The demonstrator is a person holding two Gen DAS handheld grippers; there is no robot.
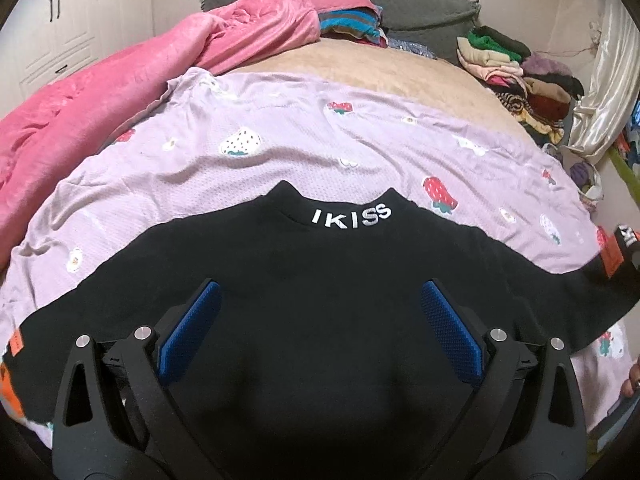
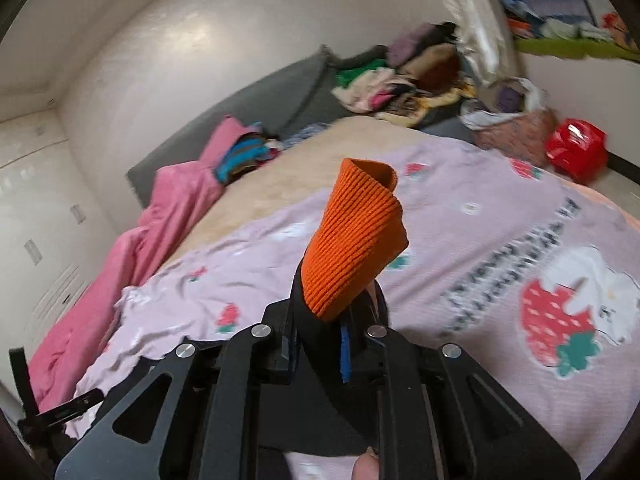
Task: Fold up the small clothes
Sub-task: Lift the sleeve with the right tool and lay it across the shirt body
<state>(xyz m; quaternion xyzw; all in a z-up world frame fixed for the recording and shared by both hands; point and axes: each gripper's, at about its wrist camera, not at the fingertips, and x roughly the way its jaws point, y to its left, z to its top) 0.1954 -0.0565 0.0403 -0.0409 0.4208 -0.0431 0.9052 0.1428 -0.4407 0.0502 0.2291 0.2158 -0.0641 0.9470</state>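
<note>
black sweater (image 1: 320,280) spread flat on lilac strawberry sheet (image 1: 280,128), collar pointing away. left gripper (image 1: 320,320) hangs over its chest, jaws wide apart, nothing in them. right gripper (image 2: 320,320) pinched tight on sleeve end, orange ribbed cuff (image 2: 356,240) sticking up out past fingers. clutter around: pink blanket (image 1: 100,96) bunched along left edge, clothes heap (image 1: 516,76) far right corner, grey cushion (image 1: 400,4) at the back, red bag (image 2: 576,148) on floor.
</note>
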